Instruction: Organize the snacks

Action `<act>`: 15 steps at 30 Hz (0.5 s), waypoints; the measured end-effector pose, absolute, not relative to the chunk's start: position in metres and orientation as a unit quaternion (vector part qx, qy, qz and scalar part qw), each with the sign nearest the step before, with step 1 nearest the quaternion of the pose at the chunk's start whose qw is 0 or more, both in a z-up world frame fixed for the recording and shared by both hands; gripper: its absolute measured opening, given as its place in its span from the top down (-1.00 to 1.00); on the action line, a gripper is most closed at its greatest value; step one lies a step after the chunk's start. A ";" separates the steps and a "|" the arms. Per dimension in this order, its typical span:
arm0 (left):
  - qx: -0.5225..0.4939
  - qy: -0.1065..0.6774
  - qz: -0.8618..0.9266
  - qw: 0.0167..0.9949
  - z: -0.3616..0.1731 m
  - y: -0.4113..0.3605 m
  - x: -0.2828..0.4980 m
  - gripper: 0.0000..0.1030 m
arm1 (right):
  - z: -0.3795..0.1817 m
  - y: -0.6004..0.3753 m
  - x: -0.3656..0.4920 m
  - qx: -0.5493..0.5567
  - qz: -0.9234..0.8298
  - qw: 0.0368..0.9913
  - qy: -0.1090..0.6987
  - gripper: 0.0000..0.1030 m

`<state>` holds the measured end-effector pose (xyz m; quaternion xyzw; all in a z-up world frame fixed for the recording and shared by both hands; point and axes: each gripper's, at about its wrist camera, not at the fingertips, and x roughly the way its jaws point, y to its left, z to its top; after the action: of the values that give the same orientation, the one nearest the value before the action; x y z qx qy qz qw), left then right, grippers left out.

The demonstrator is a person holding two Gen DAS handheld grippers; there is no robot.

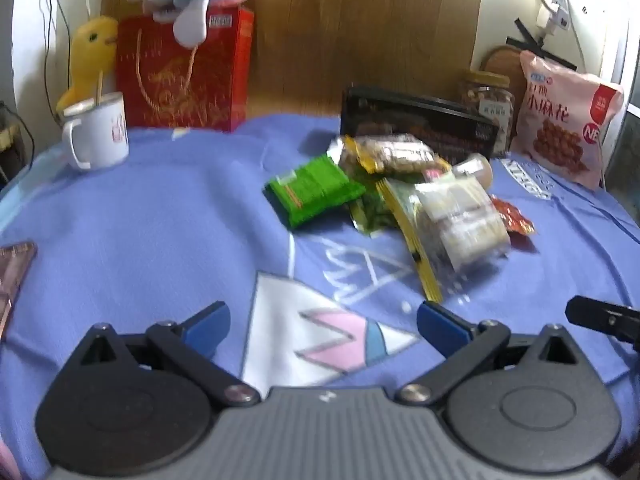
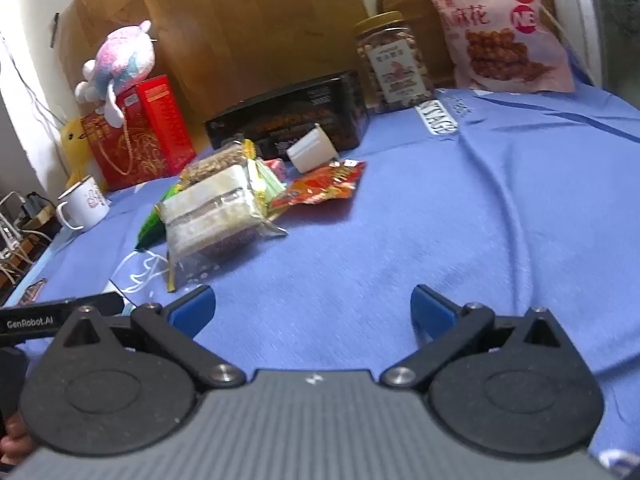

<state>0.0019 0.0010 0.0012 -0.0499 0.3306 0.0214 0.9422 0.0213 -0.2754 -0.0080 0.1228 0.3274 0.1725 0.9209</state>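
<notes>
Blue fleecy cloth (image 1: 140,216) is covering the whole surface, printed with a white, pink and pale-blue patch at the bottom centre of the left wrist view, and brown wood-grain board (image 1: 360,32) is standing behind it. Right of centre in that view a loose pile of snacks is lying on the cloth: a crinkly green packet (image 1: 316,190), a clear bag of pale blocks (image 1: 460,220) with a yellow zip edge, a clear bag of nuts (image 1: 400,154) and a shiny red wrapper (image 1: 514,218) at the pile's right edge. Behind the pile a long black box (image 1: 420,120) is lying, with a round plastic jar (image 1: 488,100) and a puffy pink bag (image 1: 564,120) standing in the upper right. In the upper left are sitting a white enamel mug (image 1: 98,136), a red gift bag (image 1: 180,76) with cord handles, and a yellow plush (image 1: 88,56).

Both the left gripper (image 1: 323,326) and the right gripper (image 2: 312,310) are hanging over bare cloth, blue fingers spread wide and holding nothing.
</notes>
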 end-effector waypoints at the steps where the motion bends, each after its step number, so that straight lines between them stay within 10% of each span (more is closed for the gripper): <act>1: -0.046 0.328 0.023 0.943 0.002 0.002 0.004 -1.00 | -0.007 -0.274 0.023 0.122 0.180 0.920 0.325 -1.00; 9: -0.062 0.342 0.001 0.938 0.006 0.003 0.025 -0.99 | 0.005 -0.261 0.055 0.109 0.243 0.909 0.320 -0.24; 15: -0.061 0.344 -0.012 0.937 0.007 0.002 0.029 -0.99 | 0.007 -0.258 0.080 0.127 0.266 0.898 0.327 -0.13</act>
<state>0.0286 0.0021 0.0075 -0.0606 0.3439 -0.0123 0.9370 0.0795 -0.2583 0.0066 0.1267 0.3272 0.2664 0.8977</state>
